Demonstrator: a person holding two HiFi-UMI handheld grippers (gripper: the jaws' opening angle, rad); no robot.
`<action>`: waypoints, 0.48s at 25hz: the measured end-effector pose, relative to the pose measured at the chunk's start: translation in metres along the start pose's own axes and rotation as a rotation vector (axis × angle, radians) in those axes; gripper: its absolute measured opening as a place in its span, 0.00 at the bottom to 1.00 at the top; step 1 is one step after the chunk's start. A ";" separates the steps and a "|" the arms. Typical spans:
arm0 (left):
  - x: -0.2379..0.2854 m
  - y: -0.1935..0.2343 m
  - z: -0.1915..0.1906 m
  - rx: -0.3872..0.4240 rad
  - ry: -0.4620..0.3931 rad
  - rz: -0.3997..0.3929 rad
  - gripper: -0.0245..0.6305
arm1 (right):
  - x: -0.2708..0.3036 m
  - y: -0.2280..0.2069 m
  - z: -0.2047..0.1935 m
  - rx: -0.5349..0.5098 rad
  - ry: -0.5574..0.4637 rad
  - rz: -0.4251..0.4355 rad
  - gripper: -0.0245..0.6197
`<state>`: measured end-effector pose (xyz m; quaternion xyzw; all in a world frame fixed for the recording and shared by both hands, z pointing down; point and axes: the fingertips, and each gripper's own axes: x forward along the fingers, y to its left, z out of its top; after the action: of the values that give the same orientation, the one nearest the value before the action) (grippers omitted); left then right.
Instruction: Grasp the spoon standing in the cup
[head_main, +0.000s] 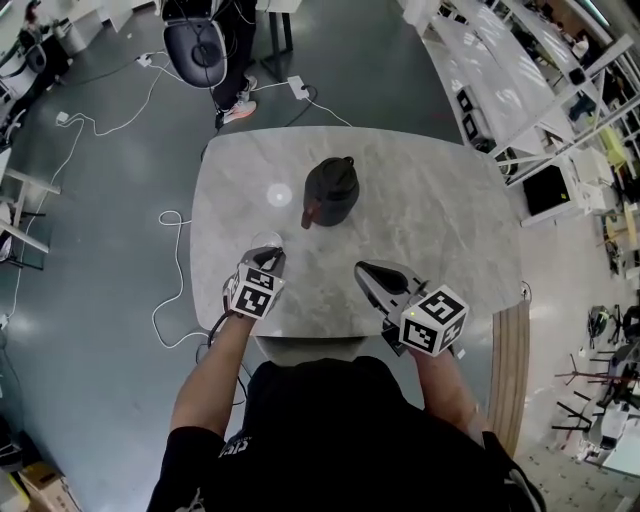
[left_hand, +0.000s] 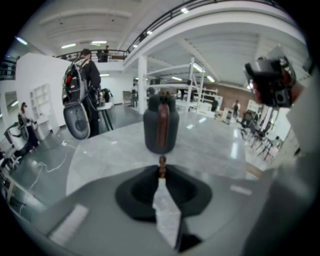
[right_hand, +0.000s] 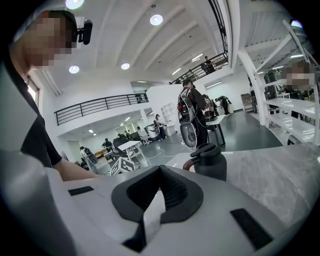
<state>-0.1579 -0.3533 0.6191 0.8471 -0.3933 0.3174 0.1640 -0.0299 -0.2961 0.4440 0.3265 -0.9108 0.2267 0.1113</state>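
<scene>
Grey-veined marble table (head_main: 440, 230) carries a squat dark jug (head_main: 331, 191) with a brown handle at its centre. At the jug's 7 o'clock sits a clear cup (head_main: 262, 240), largely hidden beneath the left gripper (head_main: 268, 260). That gripper's dark ribbed pads are closed on the brown tip of the spoon (left_hand: 161, 165); the rest of the spoon is out of sight. The right gripper (head_main: 368, 272), at 5 o'clock, is closed and holds nothing.

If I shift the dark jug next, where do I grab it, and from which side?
Grip the brown handle, not the round body of the jug, which looks too wide for the jaws. The handle runs upright down the side facing the near-left edge of the table, straight toward the left gripper, so come in level from there with a jaw on each side.
</scene>
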 end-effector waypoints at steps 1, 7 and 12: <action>-0.003 0.000 0.003 0.000 -0.009 0.003 0.11 | 0.001 0.001 0.001 -0.002 -0.002 0.006 0.03; -0.031 0.008 0.031 -0.030 -0.095 0.028 0.11 | 0.015 0.009 0.007 -0.013 -0.002 0.046 0.03; -0.071 0.017 0.058 -0.127 -0.219 0.057 0.11 | 0.023 0.016 0.007 -0.022 -0.006 0.067 0.03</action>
<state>-0.1821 -0.3550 0.5298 0.8530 -0.4523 0.2020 0.1642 -0.0579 -0.3016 0.4405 0.2950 -0.9240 0.2195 0.1046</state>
